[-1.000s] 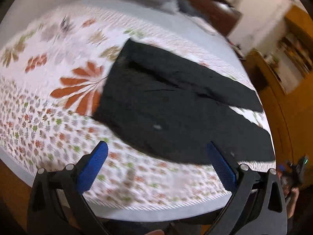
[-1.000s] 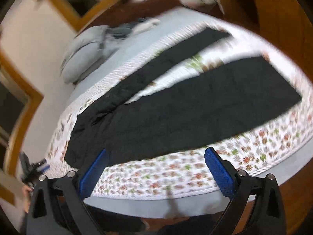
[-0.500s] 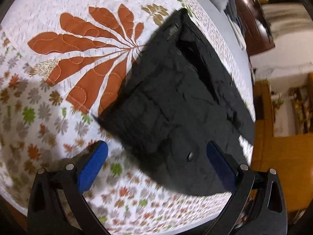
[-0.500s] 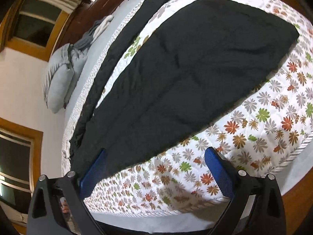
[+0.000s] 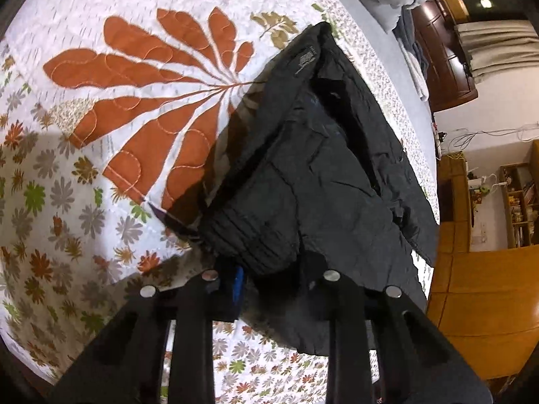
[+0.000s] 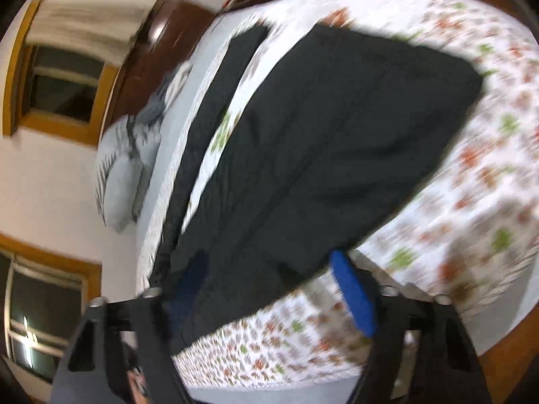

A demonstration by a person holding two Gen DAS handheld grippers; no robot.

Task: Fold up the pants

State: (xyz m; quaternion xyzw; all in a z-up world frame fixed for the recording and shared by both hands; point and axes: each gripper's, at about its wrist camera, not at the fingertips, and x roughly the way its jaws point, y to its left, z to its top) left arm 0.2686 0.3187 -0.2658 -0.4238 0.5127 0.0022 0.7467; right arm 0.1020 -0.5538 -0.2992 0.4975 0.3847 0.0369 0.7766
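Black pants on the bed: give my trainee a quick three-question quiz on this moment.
1. True or false: the left gripper is shut on the waistband of the black pants.
2. What pattern covers the quilt? A stripes, B flowers, C checks.
3. Fill in: the right gripper stands ___ around the edge of one pant leg.

Key: 1 true; 2 B; 3 open.

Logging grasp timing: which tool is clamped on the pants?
The left tool, jaws shut on the pants at a waistband corner. The right tool gapes wide, straddling the near leg's edge.
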